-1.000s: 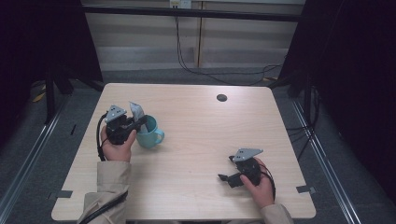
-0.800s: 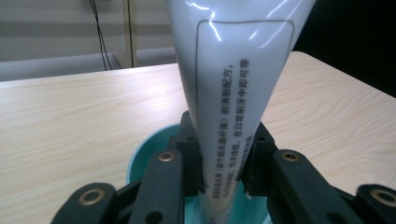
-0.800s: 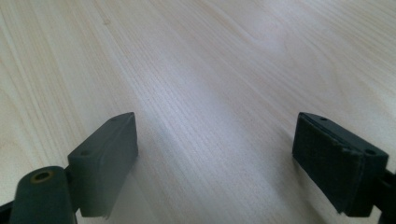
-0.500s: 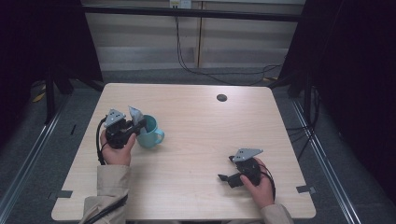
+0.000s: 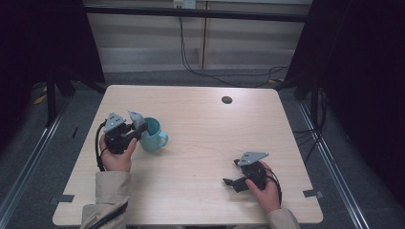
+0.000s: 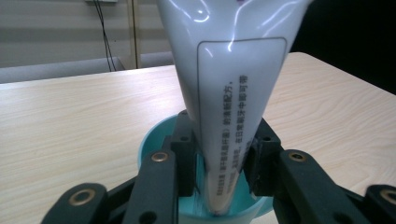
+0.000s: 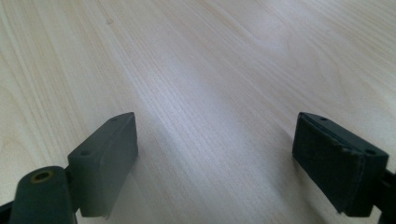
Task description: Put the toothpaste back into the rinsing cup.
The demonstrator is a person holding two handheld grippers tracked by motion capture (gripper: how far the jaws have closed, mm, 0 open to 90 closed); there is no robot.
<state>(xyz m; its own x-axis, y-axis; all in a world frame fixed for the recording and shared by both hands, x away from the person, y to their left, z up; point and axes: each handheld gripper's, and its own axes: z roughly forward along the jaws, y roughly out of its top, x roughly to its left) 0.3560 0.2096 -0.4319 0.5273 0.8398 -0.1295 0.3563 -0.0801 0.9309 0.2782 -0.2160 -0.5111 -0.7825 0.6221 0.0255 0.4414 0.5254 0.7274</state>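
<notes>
— Pale wood: that is the table (image 5: 200, 157), the biggest thing here, with a small dark round hole (image 5: 227, 99) near its far edge. What stands on it?

— 1 teal mug (image 5: 154, 135), on the left half of the table, upright, handle turned toward the table's middle. From the left gripper view its rim (image 6: 154, 135) shows just behind the jaws.

— And the white thing?

— A white tube (image 6: 229, 93) with black print on a framed label. It stands tilted in the mug, narrow end down inside, wide flat end up.

— Who has it?

— The left gripper (image 5: 136, 129), held in the person's left hand (image 5: 116, 155) just beside the mug. Its 2 jaws sit either side of the tube's lower part. They have just been easing apart, the tube between them; the pads seem close against it, though I cannot tell if they press.

— The other one?

— The right gripper (image 5: 231, 182) rests on the near right of the table, well apart from the mug. Its jaws stand wide, bare wood between them.
</notes>
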